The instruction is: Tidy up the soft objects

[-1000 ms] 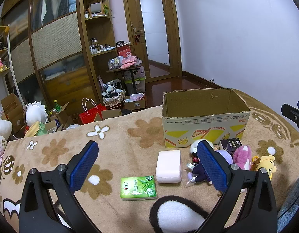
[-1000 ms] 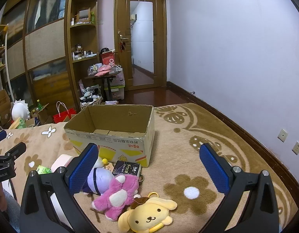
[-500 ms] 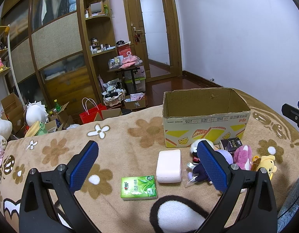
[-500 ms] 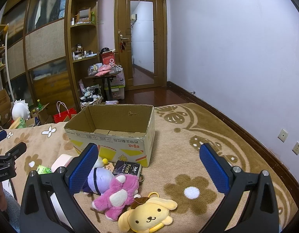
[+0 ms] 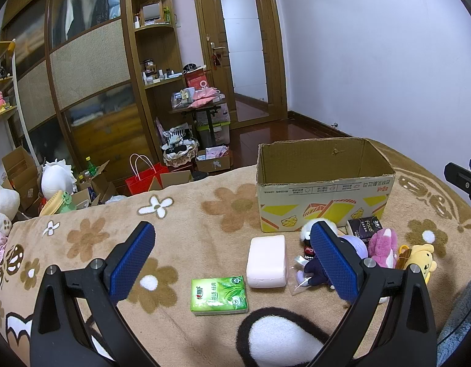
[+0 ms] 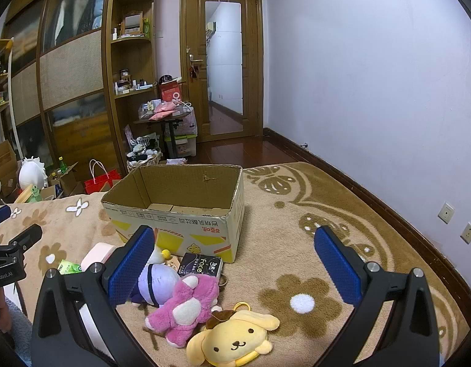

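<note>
left tool [image 5: 232, 250]: jaws spread, holding nothing
right tool [image 6: 234, 255]: jaws spread, holding nothing
green tissue pack [image 5: 218, 295]: between the left tool's jaws, just ahead; long axis crosswise; Chinese print
plush toys [image 6: 186, 309]: beside the right tool's left jaw
cardboard box [image 6: 177, 223]: beyond both tools
black pack [image 6: 200, 267]: reads "Face"
</note>
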Motion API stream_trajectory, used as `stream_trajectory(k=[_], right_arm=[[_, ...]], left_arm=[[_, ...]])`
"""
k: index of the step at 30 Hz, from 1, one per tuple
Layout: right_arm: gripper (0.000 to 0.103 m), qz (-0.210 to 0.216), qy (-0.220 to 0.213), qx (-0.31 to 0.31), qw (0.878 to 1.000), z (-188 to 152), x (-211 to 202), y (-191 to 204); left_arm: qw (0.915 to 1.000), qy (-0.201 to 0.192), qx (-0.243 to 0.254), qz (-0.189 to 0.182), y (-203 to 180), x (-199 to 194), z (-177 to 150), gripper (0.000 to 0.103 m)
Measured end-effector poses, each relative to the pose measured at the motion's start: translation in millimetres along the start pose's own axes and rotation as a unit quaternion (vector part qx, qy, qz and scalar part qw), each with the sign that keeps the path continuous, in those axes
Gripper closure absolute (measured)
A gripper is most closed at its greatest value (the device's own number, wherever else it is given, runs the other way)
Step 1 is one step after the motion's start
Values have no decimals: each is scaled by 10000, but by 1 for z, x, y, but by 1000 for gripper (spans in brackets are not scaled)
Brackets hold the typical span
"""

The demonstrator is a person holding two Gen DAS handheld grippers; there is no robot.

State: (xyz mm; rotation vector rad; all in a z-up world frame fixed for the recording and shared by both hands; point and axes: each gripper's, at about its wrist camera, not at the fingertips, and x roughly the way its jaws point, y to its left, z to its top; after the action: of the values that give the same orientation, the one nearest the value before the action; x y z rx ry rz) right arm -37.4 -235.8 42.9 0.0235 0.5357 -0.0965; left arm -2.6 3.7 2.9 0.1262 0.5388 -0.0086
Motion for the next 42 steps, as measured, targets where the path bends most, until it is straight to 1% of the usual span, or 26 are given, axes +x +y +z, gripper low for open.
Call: stream_trajectory(k=[17,23,25,28,32,34,36,39,42], right_arm=[[0,3,9,-8,10000,-1,0,0],[0,53,244,73,9997,-4,3,0],[0,104,481,140,9987,-5,11,0],[0,308,938,410,9943,-9,23,-7],[0,273,1297,580,9895,-15,34,-12],[0,254,1461,583,9872,-17,39,-13],[0,243,1671,584,9839,-21,46,-13],[0,241,2053,629,9764,-27,58,-15],[0,208,2569,782,9631,-38,72,-21]], left_arm=[[10000,20,8,8,0,0,0,2],[9997,239,19,80,2,4,-3,2],[9993,358,16,104,3,7,-4,2],[9984,559,0,99,6,13,-4,2],[9962,869,-34,96,6,27,-5,2],[9942,1062,-38,149,6,34,-6,2],[9929,1167,-34,237,6,39,-8,2],[9900,1393,-44,192,5,49,-10,2],[9862,1649,-39,150,5,61,-14,2]])
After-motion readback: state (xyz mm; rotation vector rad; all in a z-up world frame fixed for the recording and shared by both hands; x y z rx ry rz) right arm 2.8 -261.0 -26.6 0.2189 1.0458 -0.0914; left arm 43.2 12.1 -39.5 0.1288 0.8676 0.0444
